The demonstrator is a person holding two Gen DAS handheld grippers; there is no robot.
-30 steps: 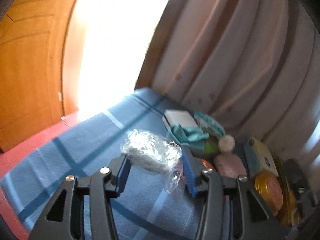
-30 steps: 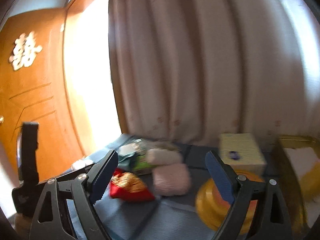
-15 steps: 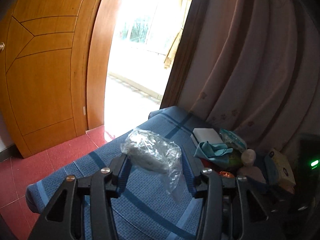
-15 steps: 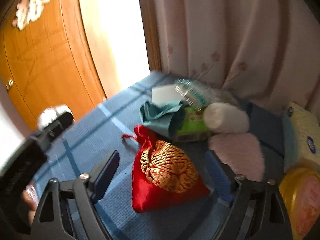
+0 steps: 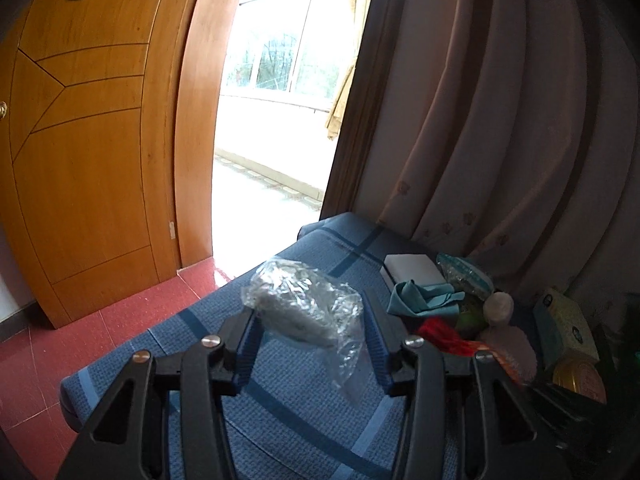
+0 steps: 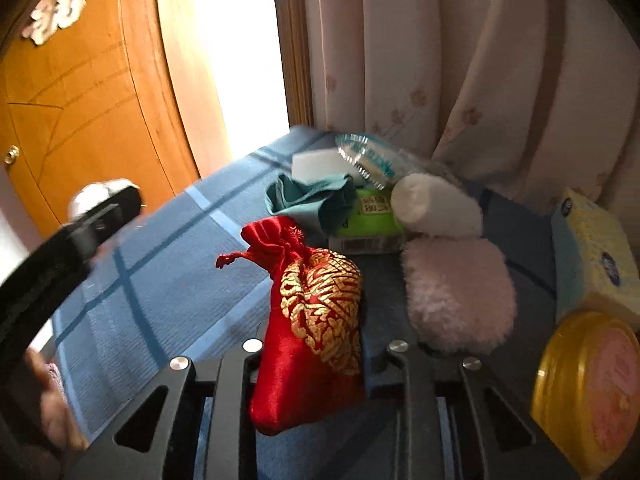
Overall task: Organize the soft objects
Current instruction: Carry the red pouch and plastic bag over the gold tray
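A grey bundle in crinkled clear plastic (image 5: pixel 304 304) hangs above the blue checked cover (image 5: pixel 304 412), and my left gripper (image 5: pixel 310 320) is shut on it. In the right wrist view a red satin pouch with gold embroidery (image 6: pixel 316 300) lies on the cover (image 6: pixel 160 280). My right gripper (image 6: pixel 316 364) is shut on the pouch's lower half, its jaws pressing both sides. The same pouch (image 5: pixel 440 332) shows as a red patch in the left wrist view. The left gripper's black body (image 6: pixel 60 248) crosses the left of the right wrist view.
Behind the pouch lie a teal cloth (image 6: pixel 308 200), a white sponge (image 6: pixel 316 164), a green pack (image 6: pixel 368 220), a white roll (image 6: pixel 436 208) and a pink fluffy pad (image 6: pixel 460 292). A yellow tissue box (image 6: pixel 592 256) and round tin (image 6: pixel 588 392) stand right. Curtain behind, wooden door left.
My right gripper came down and forward over the red pouch and closed on it. The left gripper tilted upward a little and still holds the wrapped bundle.
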